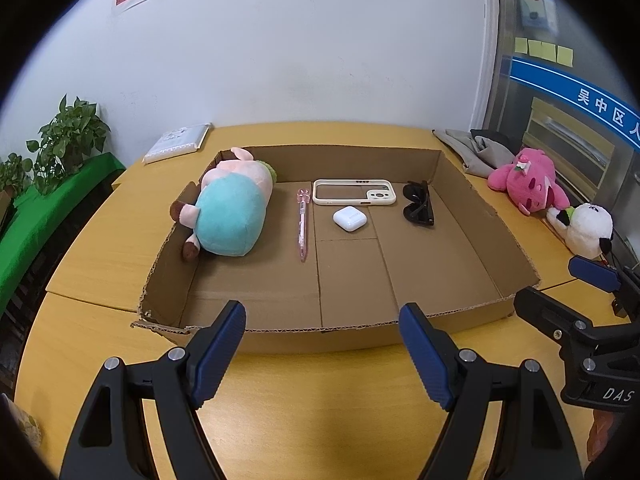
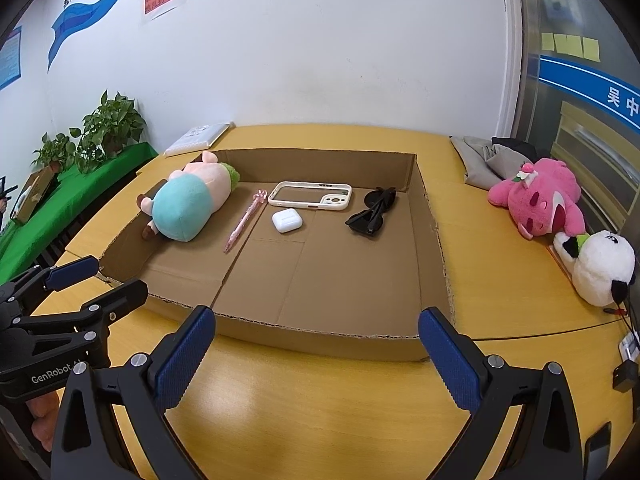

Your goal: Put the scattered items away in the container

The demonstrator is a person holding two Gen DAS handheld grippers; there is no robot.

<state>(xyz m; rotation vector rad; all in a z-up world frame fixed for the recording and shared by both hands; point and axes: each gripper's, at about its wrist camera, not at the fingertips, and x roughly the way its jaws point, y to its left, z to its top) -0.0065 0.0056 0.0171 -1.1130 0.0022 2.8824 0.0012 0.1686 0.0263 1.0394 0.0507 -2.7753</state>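
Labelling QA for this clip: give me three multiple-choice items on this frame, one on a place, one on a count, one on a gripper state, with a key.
1. Where does the white earbud case lie?
A. In the shallow brown cardboard box, in front of the cream phone case
B. On the yellow wooden table, left of the box
C. On top of the teal-and-pink plush pig

2. How many plush toys lie outside the box, to its right?
A. None
B. Two
C. Four

3. How do both grippers stand?
A. Both shut on a pen
B. Left shut, right open
C. Both open and empty

Key: 1 A, the case rests on the box floor just before the phone case. 2 B, the pink plush bear and the white panda plush lie on the table. 3 C, the left gripper and the right gripper show wide gaps with nothing between the fingers.
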